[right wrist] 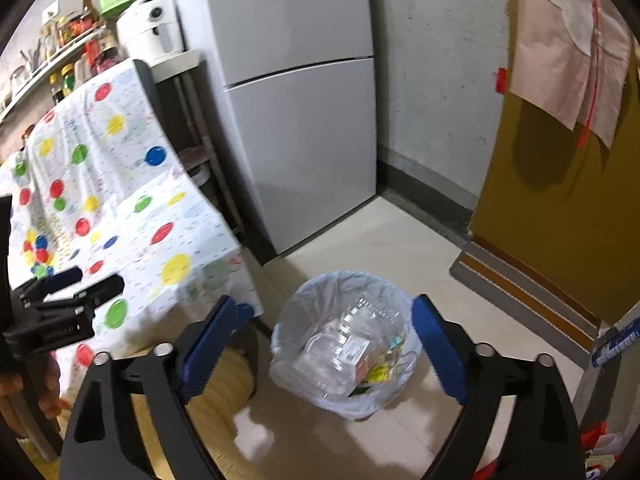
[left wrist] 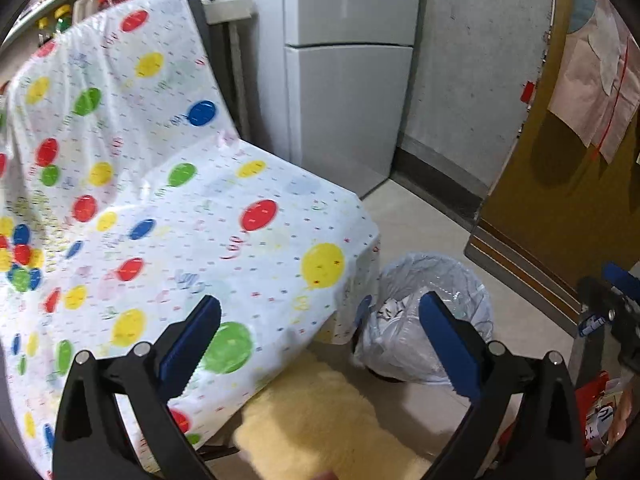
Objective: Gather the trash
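A trash bin lined with a pale translucent bag (right wrist: 344, 280) stands on the floor beside the table. Inside it lie a crumpled clear plastic bottle (right wrist: 348, 344) and some wrappers. My right gripper (right wrist: 324, 304) hovers above the bin, open, with nothing between its blue pads. My left gripper (left wrist: 320, 304) is open and empty too, over the table corner, with the bin (left wrist: 424, 320) just right of centre below it. A blurred white scrap (right wrist: 252, 432) shows over the mat left of the bin. The left gripper (right wrist: 68, 280) also appears at the left edge of the right wrist view.
A table under a balloon-print cloth (left wrist: 180, 200) fills the left. A grey fridge (right wrist: 296, 120) stands behind, a yellow door (right wrist: 560, 220) to the right. A fluffy yellow mat (left wrist: 320, 420) lies by the bin. A red bag (left wrist: 600, 412) sits at lower right.
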Tool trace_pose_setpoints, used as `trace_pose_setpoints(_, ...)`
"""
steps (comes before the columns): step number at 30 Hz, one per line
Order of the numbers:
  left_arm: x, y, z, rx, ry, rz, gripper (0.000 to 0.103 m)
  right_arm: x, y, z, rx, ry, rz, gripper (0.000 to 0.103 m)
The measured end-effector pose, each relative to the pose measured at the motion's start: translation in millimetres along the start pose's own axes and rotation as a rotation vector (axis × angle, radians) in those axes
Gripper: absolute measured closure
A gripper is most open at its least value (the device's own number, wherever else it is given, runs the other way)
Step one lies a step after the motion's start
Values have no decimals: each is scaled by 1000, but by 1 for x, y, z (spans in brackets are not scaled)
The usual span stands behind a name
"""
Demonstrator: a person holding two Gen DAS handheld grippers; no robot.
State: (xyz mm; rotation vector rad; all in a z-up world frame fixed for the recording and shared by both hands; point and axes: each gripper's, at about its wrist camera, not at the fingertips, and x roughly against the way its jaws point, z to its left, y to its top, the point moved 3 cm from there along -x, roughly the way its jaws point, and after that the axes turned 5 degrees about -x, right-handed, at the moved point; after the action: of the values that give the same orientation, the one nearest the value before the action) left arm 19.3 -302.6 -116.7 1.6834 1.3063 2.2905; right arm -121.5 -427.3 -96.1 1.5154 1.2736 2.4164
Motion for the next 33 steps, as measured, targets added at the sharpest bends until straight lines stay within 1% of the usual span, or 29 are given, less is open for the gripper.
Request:
trace_pose_setpoints(2, 11, 2, 1, 4, 5, 0, 7, 12, 0, 6, 18, -2, -2, 10)
trace_pose_setpoints(4, 27, -1, 6, 13, 15, -5, 7, 23, -1, 10, 31, 20, -17, 9)
trace_pose_setpoints(8, 48, -5, 8, 25, 41, -1, 7, 41, 1, 13, 41, 8, -37, 9)
trace_pose_setpoints(11, 62, -12, 10, 35, 64, -11, 7, 46, 4, 14, 52, 15, -22, 9)
trace_pose_setpoints(13, 67, -15, 12, 36, 70, -18, 7, 46, 4, 14, 64, -6, -19, 9)
trace_pose_setpoints(16, 69, -19, 14, 37, 68, -21, 7, 42, 2, 12, 83, -68, -20, 9)
trace_pose_setpoints(17, 69, -19, 15, 36, 70, -19, 7, 41, 2, 11, 81, -73, -21, 9)
trace_pose_setpoints(23, 66, -16, 17, 40, 80, -23, 7, 38, -1, 9, 76, -67, -9, 9)
trace_pose_setpoints(33, 63, -15, 18, 34, 72, -22, 7, 38, -4, 10, 75, -61, 0, 9)
